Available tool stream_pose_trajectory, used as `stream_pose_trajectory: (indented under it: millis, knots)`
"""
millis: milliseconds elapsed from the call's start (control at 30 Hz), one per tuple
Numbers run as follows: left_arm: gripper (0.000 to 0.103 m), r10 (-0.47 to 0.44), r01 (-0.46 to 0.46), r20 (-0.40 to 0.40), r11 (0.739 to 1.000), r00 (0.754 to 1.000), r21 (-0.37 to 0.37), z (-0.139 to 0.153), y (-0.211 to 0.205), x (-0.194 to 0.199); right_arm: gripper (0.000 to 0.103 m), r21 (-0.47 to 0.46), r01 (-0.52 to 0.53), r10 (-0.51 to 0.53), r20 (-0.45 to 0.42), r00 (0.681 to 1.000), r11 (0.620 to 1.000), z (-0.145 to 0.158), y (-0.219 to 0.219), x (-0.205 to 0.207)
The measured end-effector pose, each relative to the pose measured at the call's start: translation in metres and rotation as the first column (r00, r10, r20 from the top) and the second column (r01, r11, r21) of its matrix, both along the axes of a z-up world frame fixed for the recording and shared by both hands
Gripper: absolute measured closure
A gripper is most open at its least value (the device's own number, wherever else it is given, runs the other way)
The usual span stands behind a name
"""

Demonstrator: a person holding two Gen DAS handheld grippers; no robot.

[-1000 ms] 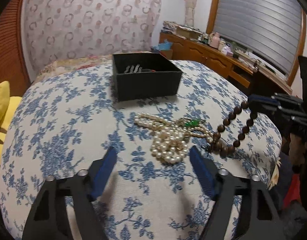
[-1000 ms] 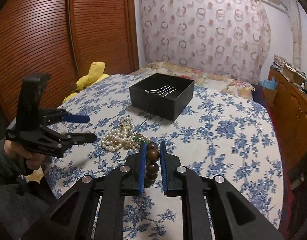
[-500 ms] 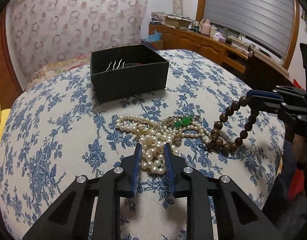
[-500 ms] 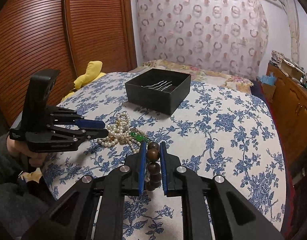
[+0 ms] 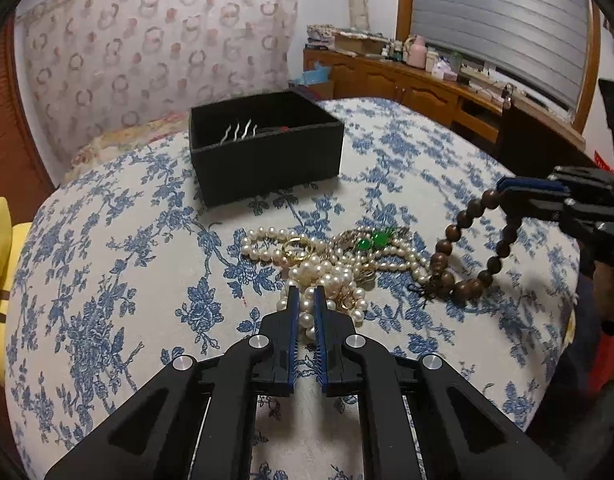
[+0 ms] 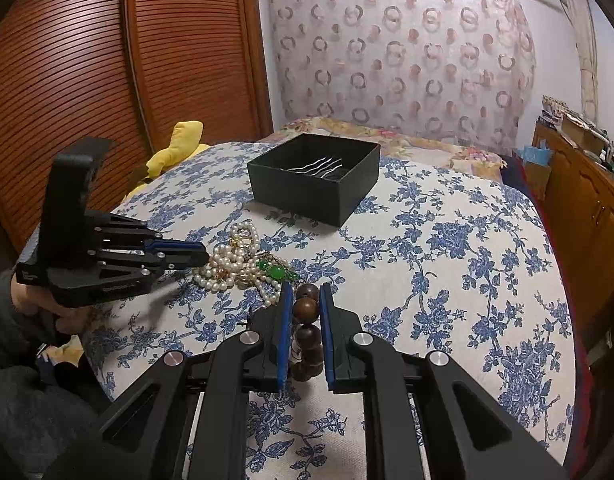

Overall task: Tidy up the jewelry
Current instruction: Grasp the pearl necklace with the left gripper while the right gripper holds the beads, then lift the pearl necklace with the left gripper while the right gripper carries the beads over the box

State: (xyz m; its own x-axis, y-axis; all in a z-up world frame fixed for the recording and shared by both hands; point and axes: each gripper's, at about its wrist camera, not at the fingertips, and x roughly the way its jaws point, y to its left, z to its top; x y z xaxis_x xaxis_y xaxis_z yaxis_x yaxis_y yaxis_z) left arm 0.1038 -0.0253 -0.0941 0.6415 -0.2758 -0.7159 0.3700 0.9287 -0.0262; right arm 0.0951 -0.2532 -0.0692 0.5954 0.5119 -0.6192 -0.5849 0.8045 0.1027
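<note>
bedding: white bedspread with blue flowers [image 6: 447, 248]
left side: yellow plush toy [image 6: 175, 148], brown slatted wooden doors [image 6: 87, 60]
wall: ring-patterned curtain [image 5: 159, 40]

A ringed curtain [image 6: 399, 60] hung behind the bed [image 6: 447, 248]; louvred doors [image 6: 107, 60] stood left, a wooden dresser [image 5: 419, 84] under shuttered window [image 5: 503, 20]

The left gripper [image 5: 303, 300] points downward, its blue-padded fingers [image 5: 293, 312] clamped on the pearl strand [image 5: 307, 312] caught between them. The right gripper [image 6: 303, 312] also tilts down, its fingers [image 6: 285, 320] pinching the wooden bead bracelet [image 6: 306, 308]. A hand [image 6: 47, 308] grips the left handle.
</note>
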Motion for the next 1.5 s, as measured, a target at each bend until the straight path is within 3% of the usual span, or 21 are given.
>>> stream_pose_trajectory:
  millis: [533, 933, 1500]
  knots:
    - [0.097, 0.019, 0.002, 0.175, 0.993, 0.984, -0.116, 0.087, 0.017, -0.016, 0.088, 0.010, -0.042, 0.042, 0.080, 0.996, 0.999, 0.037, 0.015, 0.000]
    - [0.097, 0.052, -0.023, 0.268, 0.994, 0.962, -0.109, 0.137, 0.028, -0.006, 0.088, 0.020, -0.063, 0.060, 0.147, 0.987, 0.998, 0.066, 0.027, 0.004]
    - [0.097, 0.035, 0.002, 0.326, 0.994, 0.945, -0.112, 0.189, 0.016, 0.016, 0.088, 0.035, -0.073, 0.064, 0.210, 0.976, 0.997, 0.099, 0.037, 0.020]
